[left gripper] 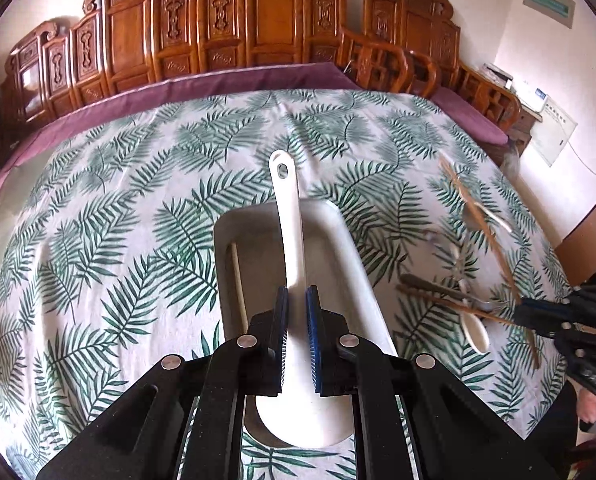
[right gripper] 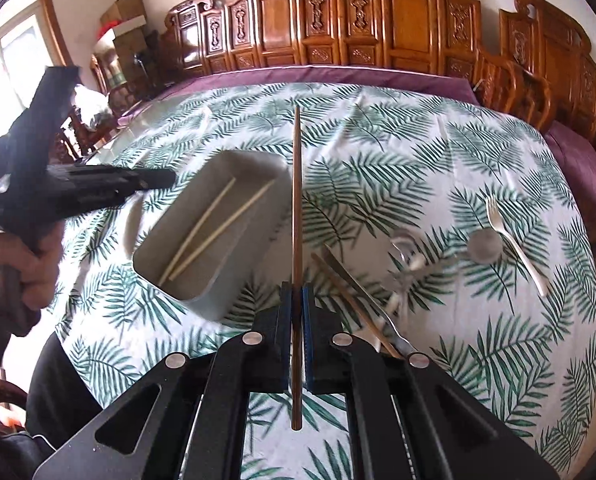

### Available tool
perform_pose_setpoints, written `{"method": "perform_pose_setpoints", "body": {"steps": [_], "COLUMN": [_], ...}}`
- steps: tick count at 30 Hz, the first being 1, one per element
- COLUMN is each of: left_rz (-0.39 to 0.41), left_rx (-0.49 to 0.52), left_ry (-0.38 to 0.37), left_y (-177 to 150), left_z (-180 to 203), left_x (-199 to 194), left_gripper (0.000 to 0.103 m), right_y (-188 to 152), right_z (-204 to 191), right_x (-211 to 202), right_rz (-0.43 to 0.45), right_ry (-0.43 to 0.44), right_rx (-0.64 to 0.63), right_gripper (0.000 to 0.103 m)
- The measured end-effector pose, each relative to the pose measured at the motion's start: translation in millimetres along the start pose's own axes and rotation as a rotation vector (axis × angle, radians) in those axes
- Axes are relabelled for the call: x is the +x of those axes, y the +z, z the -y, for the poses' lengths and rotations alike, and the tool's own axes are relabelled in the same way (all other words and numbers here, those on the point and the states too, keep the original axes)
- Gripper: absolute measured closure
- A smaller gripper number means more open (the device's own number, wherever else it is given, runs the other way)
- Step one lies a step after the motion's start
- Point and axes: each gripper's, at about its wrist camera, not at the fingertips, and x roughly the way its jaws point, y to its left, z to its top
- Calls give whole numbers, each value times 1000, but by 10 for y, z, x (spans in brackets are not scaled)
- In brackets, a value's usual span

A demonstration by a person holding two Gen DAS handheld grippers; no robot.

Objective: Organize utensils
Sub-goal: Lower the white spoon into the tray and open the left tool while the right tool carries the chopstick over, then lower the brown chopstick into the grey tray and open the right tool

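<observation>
The white spoon (left gripper: 294,240) is pinched in the left gripper (left gripper: 297,300), handle pointing away, over the grey tray (left gripper: 350,240). The right gripper (right gripper: 297,300) clamps a dark chopstick (right gripper: 297,200), likewise pointing away. The leaf-print tablecloth (right gripper: 418,152) covers the table; carved wooden chairs (right gripper: 378,28) line its far edge.
</observation>
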Motion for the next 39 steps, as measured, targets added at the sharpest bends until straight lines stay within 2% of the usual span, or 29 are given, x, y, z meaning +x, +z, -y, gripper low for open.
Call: {"method": "perform_pose_setpoints", "body": {"steps": [5, 12, 20, 24, 31, 39], "left_rz": [-30, -24, 21, 61, 126, 149], "left_rx": [-6, -14, -45, -61, -81, -101], "left_ry": [0, 0, 2, 17, 39, 50], "left_y": [-48, -84, -167, -217, -274, -306], "left_z": [-13, -59, -253, -373, -580, -728], "left_x": [182, 177, -86, -283, -619, -767], "left_gripper": [95, 94, 94, 85, 83, 83], "right_y": [108, 245, 364, 426, 503, 486], "right_z": [-108, -268, -466, -602, -800, -912], "right_x": [3, 98, 342, 497, 795, 1005], "right_rz": [9, 9, -11, -24, -55, -85], "right_ry": [18, 29, 61, 76, 92, 66], "right_rx": [1, -11, 17, 28, 58, 54], "right_gripper": [97, 97, 97, 97, 97, 97]}}
